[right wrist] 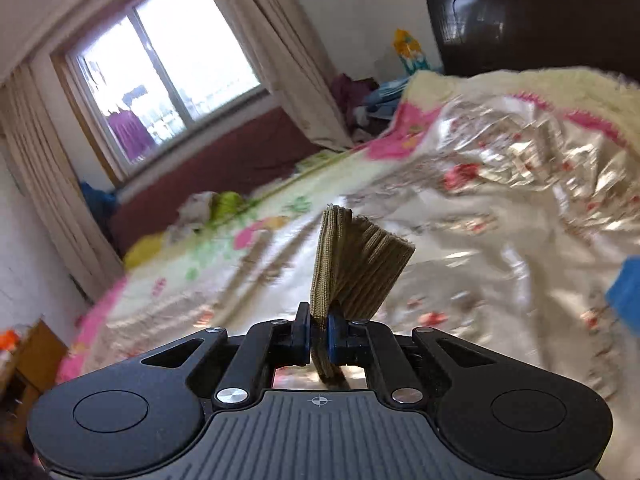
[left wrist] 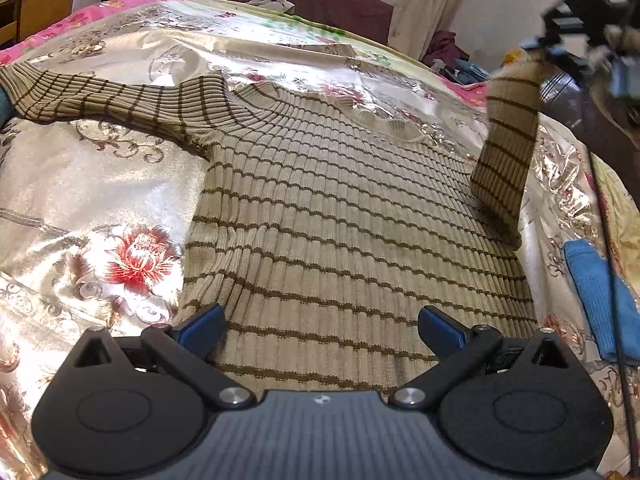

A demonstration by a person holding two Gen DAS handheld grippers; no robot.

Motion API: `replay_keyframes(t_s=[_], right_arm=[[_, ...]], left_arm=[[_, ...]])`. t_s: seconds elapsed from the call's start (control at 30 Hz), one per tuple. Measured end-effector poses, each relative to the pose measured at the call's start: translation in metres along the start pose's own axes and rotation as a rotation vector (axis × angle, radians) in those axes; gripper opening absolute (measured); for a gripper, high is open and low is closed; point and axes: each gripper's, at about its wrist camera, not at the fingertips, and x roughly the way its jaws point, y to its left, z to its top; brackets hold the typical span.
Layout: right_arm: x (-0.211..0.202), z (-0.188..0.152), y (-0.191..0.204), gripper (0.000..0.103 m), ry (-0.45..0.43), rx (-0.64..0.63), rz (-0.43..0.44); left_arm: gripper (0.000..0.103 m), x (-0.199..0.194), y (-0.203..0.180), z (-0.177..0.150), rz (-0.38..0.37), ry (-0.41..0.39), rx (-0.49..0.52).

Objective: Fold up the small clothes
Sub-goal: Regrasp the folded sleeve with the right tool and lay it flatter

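Observation:
A beige ribbed sweater [left wrist: 340,216] with thin brown stripes lies flat on the shiny floral bedspread [left wrist: 96,184]. Its left sleeve [left wrist: 100,96] stretches out flat toward the left edge. Its right sleeve [left wrist: 506,148] stands lifted off the bed, held by its cuff in my right gripper [left wrist: 560,46] at the upper right. In the right wrist view that gripper [right wrist: 319,330] is shut on the sleeve cuff [right wrist: 356,268], which sticks up between the blue pads. My left gripper [left wrist: 320,326] hovers open over the sweater's hem, nothing between its fingers.
A folded blue cloth [left wrist: 596,300] lies on the bed to the right of the sweater. Crumpled clothes sit at the far bed edge [left wrist: 272,2]. A wooden desk [left wrist: 40,4] stands at far left. A dark headboard [right wrist: 532,16] and a window [right wrist: 168,64] lie beyond.

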Motion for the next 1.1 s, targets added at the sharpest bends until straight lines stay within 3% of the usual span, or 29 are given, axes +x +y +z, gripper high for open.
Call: replay_keyframes(t_s=[0.13, 0.3, 0.37, 0.47, 0.53, 0.7, 0.83, 1.0, 1.1], right_arm=[[0.02, -0.019, 0.035, 0.007, 0.056, -0.017, 0.065], [0.046, -0.056, 0.093, 0.007, 0.143, -0.186, 0.094], [0.062, -0.083, 0.11, 0.015, 0.249, -0.298, 0.112], [0.073, -0.118, 0.113, 0.015, 0.407, -0.365, 0.135], [0.071, -0.122, 0.105, 0.015, 0.431, -0.365, 0.164], [0.047, -0.098, 0.071, 0.019, 0.37, -0.36, 0.145], [0.041, -0.095, 0.023, 0.02, 0.345, -0.427, 0.016], [0.045, -0.101, -0.064, 0.022, 0.368, -0.329, -0.164], [0.057, -0.109, -0.094, 0.02, 0.404, -0.347, -0.241]], left_arm=[[0.103, -0.003, 0.004, 0.002, -0.003, -0.008, -0.016], [0.103, -0.006, 0.011, 0.006, -0.012, -0.019, -0.037], [0.103, -0.007, 0.013, 0.006, -0.013, -0.021, -0.044], [0.103, -0.007, 0.016, 0.007, -0.004, -0.023, -0.046], [0.103, -0.007, 0.016, 0.006, -0.003, -0.023, -0.049], [0.103, -0.002, 0.013, 0.004, 0.008, -0.013, -0.029], [0.103, -0.001, 0.011, 0.003, 0.018, -0.019, -0.022], [0.103, 0.003, 0.009, 0.0, 0.037, -0.026, -0.012], [0.103, 0.006, 0.006, -0.001, 0.052, -0.028, 0.005]])
